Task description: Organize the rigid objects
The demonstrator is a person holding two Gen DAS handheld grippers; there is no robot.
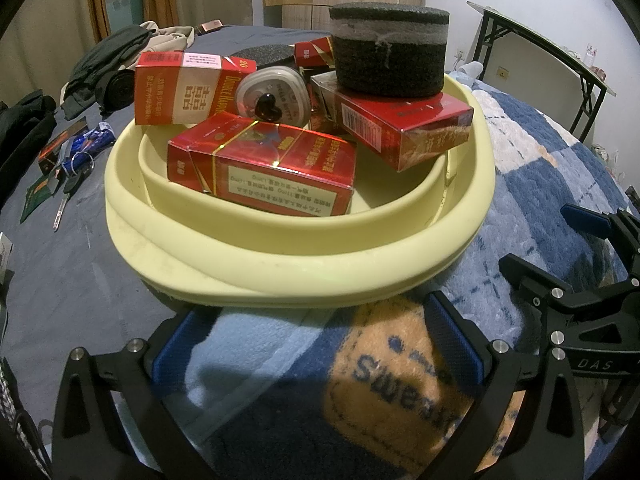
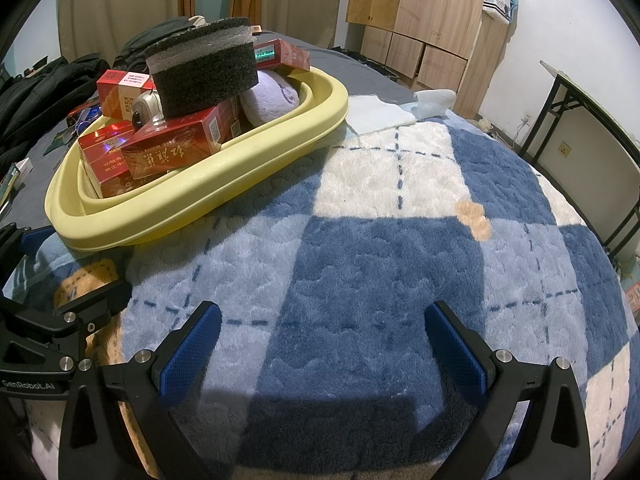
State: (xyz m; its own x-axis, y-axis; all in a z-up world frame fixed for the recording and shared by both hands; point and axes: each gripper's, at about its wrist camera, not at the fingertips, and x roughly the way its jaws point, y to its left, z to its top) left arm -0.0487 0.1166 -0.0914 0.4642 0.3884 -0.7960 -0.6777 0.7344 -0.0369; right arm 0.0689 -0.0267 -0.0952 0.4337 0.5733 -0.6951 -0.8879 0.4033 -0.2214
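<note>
I see the yellow basin [image 1: 304, 256] on the blanket [image 2: 360, 264] of the bed, holding red cartons [image 1: 264, 172], a dark foam disc [image 1: 390, 50] on top, a clear case [image 1: 272, 98], perhaps a plush. Left gripper [image 1: 320, 344] and right gripper [image 2: 322, 344]: jaws spread, empty.

You have a bed [image 2: 360, 60] with a grey sheet, its near part covered by a blue-and-white checked blanket [image 2: 380, 248]. A yellow basin [image 1: 280, 256] sits partly on the blanket's edge. On the bare sheet you'll find keys [image 1: 72, 178], small packets [image 1: 56, 152] and dark clothes [image 1: 104, 72].
</note>
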